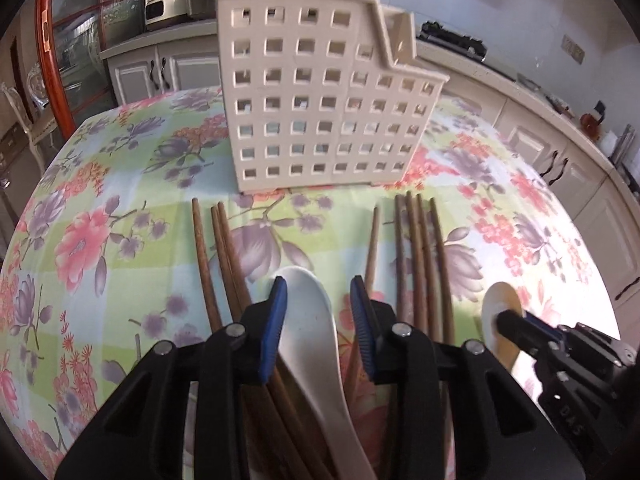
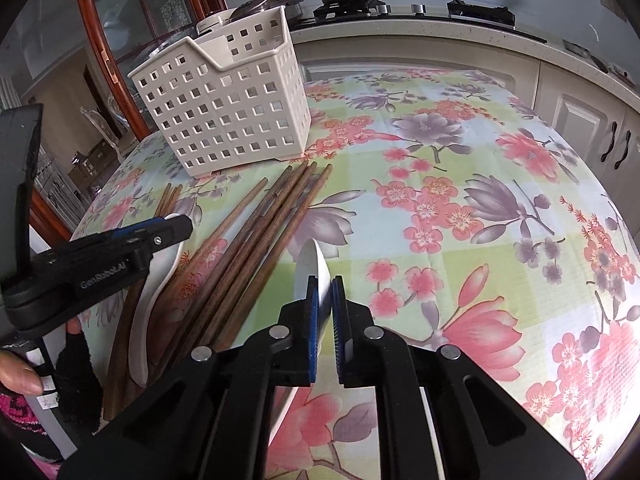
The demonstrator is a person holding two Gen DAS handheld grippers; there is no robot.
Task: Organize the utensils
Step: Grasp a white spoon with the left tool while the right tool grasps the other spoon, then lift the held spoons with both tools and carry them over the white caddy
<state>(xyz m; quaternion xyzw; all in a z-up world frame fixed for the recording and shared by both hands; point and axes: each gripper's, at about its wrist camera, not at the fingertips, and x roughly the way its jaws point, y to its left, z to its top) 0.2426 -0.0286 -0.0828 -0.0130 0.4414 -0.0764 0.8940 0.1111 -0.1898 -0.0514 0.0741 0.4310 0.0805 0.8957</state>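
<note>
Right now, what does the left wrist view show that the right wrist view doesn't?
Only the left wrist view: the left gripper jaws straddling a white spoon, not yet pressing on it. Only the right wrist view: the right gripper shut on a second white spoon held on edge, plus a hand. Both: the basket, the chopsticks and the floral tablecloth.

Spoon handle, chopsticks' near ends hidden (under gripper body).
</note>
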